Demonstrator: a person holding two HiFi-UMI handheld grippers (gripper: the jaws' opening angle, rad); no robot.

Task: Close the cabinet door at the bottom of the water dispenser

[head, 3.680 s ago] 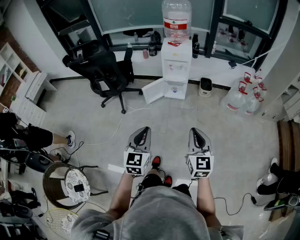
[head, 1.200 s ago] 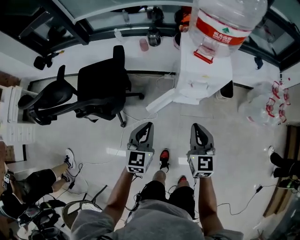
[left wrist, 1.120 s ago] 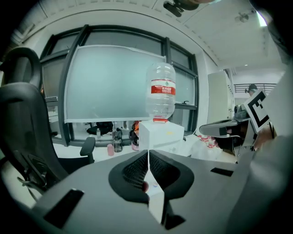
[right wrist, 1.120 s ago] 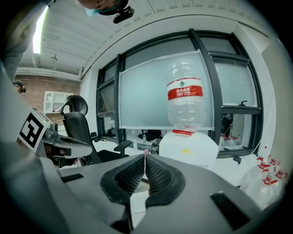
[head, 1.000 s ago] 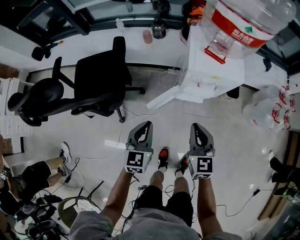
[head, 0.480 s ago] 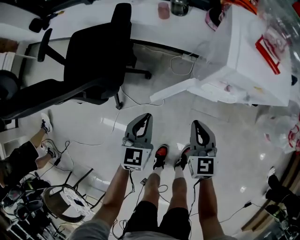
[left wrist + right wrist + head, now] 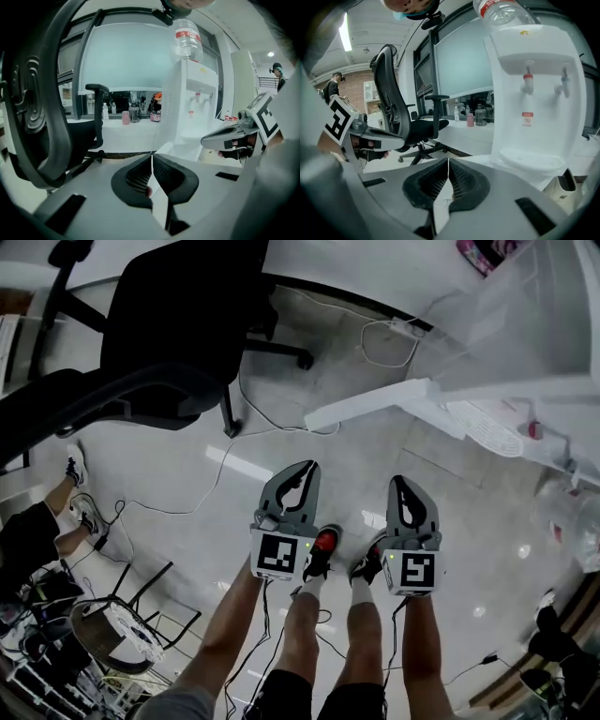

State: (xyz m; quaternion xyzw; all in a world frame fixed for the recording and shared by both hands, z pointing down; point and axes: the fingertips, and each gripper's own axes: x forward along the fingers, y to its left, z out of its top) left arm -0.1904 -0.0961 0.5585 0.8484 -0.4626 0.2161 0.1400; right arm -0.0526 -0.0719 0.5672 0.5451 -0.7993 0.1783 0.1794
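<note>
The white water dispenser (image 7: 525, 343) fills the upper right of the head view. Its bottom cabinet door (image 7: 370, 401) stands swung open, pointing left over the floor. My left gripper (image 7: 305, 470) and right gripper (image 7: 405, 486) hang side by side over the floor, short of the door and apart from it. Both are shut with nothing between the jaws. In the left gripper view the dispenser (image 7: 192, 108) and its bottle (image 7: 186, 40) rise ahead of the shut left gripper (image 7: 152, 159). In the right gripper view the dispenser (image 7: 534, 93) towers ahead to the right of the shut right gripper (image 7: 448, 164).
A black office chair (image 7: 169, 334) stands close on the left. A white cable (image 7: 394, 334) and thin cords trail over the floor. A seated person's leg (image 7: 37, 531) and a round stool (image 7: 112, 634) are at the lower left. A water jug (image 7: 572, 521) is at the right.
Both grippers and the camera have sunk toward the floor and closer to the dispenser, which now looms larger. The door is still open. Both pairs of jaws stay shut.
</note>
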